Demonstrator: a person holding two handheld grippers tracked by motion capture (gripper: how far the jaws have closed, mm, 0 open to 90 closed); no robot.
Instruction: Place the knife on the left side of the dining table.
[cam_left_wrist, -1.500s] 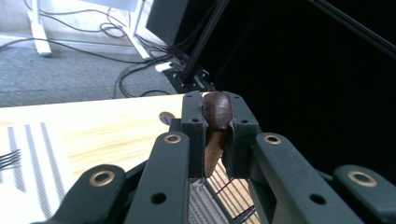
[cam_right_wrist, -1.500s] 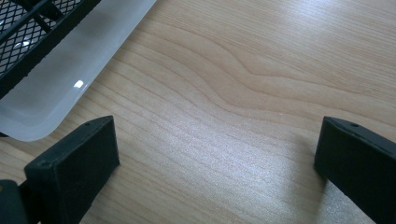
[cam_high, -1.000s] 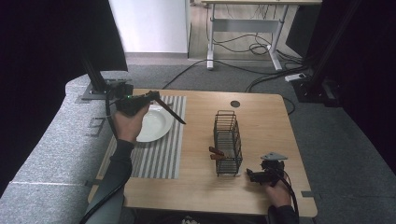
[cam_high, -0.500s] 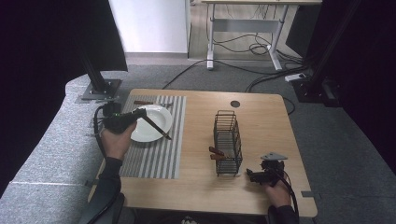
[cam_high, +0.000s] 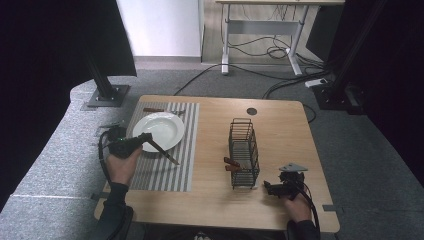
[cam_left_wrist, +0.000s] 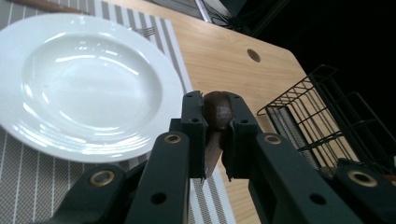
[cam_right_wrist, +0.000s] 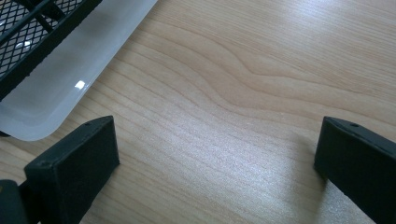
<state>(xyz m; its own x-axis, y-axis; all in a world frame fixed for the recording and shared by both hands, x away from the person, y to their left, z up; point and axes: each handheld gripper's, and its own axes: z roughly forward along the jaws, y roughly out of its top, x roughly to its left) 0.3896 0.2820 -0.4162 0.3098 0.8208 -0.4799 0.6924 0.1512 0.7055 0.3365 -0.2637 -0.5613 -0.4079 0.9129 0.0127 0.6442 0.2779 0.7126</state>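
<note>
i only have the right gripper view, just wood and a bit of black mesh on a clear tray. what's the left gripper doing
Observer: The left gripper is shut on a knife by its brown handle, blade slanting down over the striped placemat.
Operator: anything near it
Observer: A white plate lies on that placemat, just left of the knife's blade in the high view.
Operator: and that mesh by me
Observer: It is a tall black wire caddy, left of the right gripper; two brown handles poke out of its side.
Operator: any other cutlery out
Observer: A fork with a brown handle lies on the placemat beyond the plate.
</note>
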